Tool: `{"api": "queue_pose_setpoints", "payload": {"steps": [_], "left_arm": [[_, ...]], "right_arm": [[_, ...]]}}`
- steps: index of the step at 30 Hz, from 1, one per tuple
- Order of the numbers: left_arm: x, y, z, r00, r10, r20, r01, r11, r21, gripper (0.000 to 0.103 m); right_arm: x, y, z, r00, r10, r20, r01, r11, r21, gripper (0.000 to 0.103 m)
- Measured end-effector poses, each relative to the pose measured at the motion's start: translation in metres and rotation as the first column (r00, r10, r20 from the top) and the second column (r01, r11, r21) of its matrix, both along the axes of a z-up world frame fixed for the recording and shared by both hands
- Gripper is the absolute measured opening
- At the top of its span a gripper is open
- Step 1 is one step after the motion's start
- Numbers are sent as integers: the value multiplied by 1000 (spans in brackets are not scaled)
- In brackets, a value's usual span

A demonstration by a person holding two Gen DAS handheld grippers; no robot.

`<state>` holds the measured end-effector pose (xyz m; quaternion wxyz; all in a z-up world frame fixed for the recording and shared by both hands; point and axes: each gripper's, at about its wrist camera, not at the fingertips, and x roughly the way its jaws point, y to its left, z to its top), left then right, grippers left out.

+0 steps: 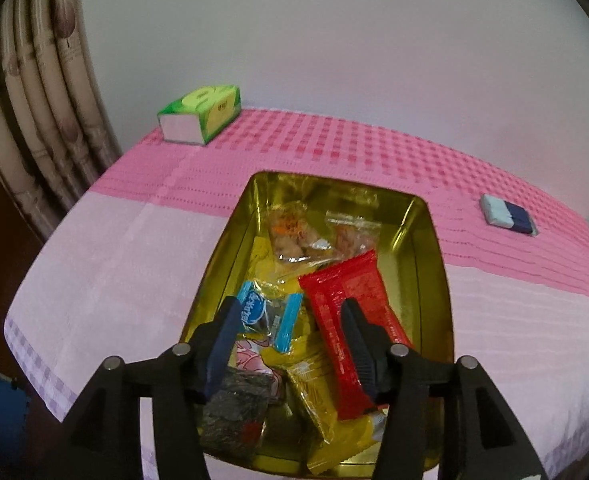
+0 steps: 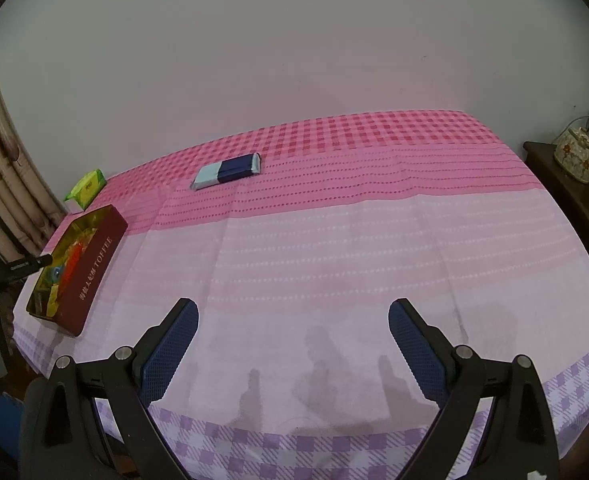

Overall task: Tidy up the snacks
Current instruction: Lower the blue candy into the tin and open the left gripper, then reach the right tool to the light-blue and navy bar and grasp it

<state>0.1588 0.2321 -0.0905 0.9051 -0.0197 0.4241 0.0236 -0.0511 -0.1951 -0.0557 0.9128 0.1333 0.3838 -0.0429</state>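
A gold-lined toffee tin (image 1: 434, 240) sits on the pink cloth and holds several wrapped snacks: a red packet (image 1: 334, 288), a blue-and-white candy (image 1: 266, 312), clear bags of fried snacks (image 1: 294, 232), yellow packets (image 1: 314, 396) and a dark seaweed pack (image 1: 234, 408). My left gripper (image 1: 292, 308) is open and empty, hovering just above the tin's near half. The tin shows dark red from outside in the right wrist view (image 2: 94, 272), far left. My right gripper (image 2: 294, 312) is open and empty above the bare front of the table.
A green tissue box (image 1: 202, 114) stands at the far left corner of the table, also in the right wrist view (image 2: 86, 190). A light-and-dark blue packet (image 1: 506, 214) lies at the back, also in the right wrist view (image 2: 228, 170). Curtains (image 1: 42, 120) hang left. A dark side cabinet (image 2: 566, 184) stands right.
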Motion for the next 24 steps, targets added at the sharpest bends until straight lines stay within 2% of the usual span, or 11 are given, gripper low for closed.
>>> {"api": "queue_pose_setpoints", "payload": {"steps": [8, 15, 20, 24], "left_arm": [[-29, 6, 21, 998, -14, 56, 17, 998, -60, 53], [-80, 10, 37, 993, -39, 114, 48, 996, -79, 57], [-129, -7, 33, 979, -145, 143, 147, 989, -3, 59], [-152, -28, 19, 957, -255, 135, 257, 966, 6, 59]], "right_arm": [[1, 4, -4, 1000, 4, -12, -4, 1000, -13, 95], [4, 7, -10, 1000, 4, -31, -5, 999, -36, 95], [23, 19, -20, 998, 37, -56, -39, 998, -44, 95], [60, 40, -30, 990, 116, -84, -121, 991, -61, 95]]}}
